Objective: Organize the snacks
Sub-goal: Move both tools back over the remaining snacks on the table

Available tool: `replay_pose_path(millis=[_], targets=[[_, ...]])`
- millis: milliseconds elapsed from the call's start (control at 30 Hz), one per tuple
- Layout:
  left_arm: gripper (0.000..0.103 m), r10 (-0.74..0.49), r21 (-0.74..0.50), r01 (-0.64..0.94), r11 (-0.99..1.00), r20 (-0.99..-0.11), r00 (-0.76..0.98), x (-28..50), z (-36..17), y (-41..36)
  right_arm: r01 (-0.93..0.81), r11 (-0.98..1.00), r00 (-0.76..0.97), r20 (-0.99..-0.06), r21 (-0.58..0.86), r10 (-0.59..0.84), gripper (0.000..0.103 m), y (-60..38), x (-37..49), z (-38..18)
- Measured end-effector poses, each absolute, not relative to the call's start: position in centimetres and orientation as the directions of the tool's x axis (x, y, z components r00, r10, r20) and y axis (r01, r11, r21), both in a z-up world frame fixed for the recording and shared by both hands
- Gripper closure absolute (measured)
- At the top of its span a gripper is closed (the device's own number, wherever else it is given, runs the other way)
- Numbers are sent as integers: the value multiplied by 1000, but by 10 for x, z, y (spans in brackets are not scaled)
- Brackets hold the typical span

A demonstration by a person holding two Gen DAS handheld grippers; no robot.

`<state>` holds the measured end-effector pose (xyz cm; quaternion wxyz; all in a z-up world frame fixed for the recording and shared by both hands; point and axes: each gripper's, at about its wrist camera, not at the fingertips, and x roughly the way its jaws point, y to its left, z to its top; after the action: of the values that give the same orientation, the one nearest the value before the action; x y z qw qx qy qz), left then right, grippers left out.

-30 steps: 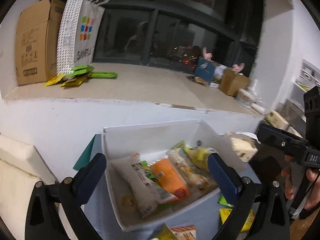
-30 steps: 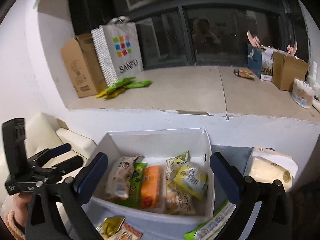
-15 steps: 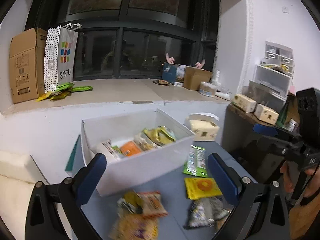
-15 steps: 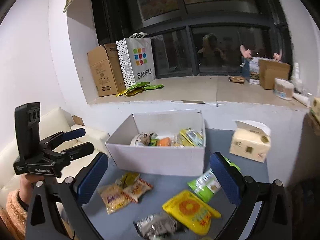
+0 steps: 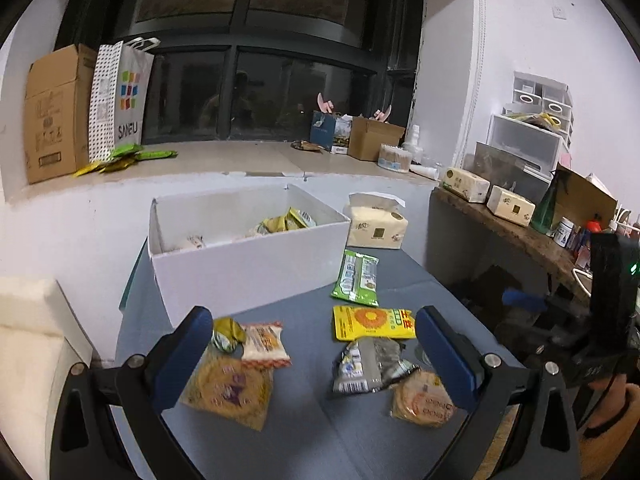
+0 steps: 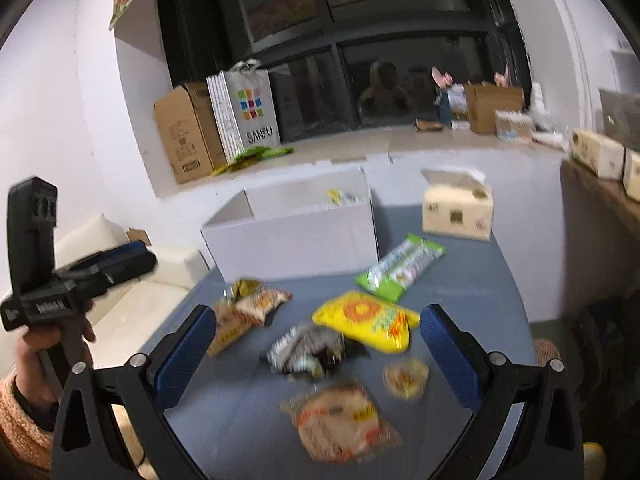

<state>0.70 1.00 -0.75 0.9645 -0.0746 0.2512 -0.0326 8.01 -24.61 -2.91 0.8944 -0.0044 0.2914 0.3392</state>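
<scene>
- My left gripper [image 5: 316, 348] hangs above the near part of the blue table [image 5: 304, 432], fingers spread wide, nothing between them.
- My right gripper [image 6: 318, 344] is likewise spread wide and empty, above the same table.
- The white box [image 5: 244, 256] stands at the table's far edge, against the wall under the window ledge [image 5: 224, 158]; several snacks already lie inside it.
- Loose on the table: a green packet [image 5: 356, 276] just beside the box's right corner, a yellow packet [image 5: 374, 322] nearer me, a silver packet [image 5: 366, 364] touching a round cracker pack [image 5: 422, 400].
- At left, an orange-white packet [image 5: 264, 342] overlaps a flat cookie pack [image 5: 228, 388].
- Bare table runs between the two clusters.
- A tissue pack [image 5: 376, 228] sits right of the box.
</scene>
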Motion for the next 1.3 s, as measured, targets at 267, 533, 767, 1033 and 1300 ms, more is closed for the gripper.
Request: replay_pose_path(millis=[267, 533, 767, 1033, 1300], targets=[[0, -80, -150, 6, 989, -488, 869, -6, -13, 12, -578, 793, 597, -563, 192, 571, 0, -257, 82, -47], [0, -77, -156, -1, 988, -497, 864, -6, -17, 20, -603, 779, 563, -599, 173, 569, 0, -238, 83, -56], [0, -63, -128, -9, 992, -548, 834, -8, -34, 27, -624, 747, 459, -666, 229, 588, 0, -205, 94, -76], [0, -51, -133, -31, 991, -571, 820, -15, -45, 41, -558, 763, 349, -742, 327, 573, 0, -167, 136, -111], [0, -39, -140, -53, 989, -583, 811, -18, -51, 51, -457, 817, 336, -783, 351, 524, 21, -153, 164, -134]])
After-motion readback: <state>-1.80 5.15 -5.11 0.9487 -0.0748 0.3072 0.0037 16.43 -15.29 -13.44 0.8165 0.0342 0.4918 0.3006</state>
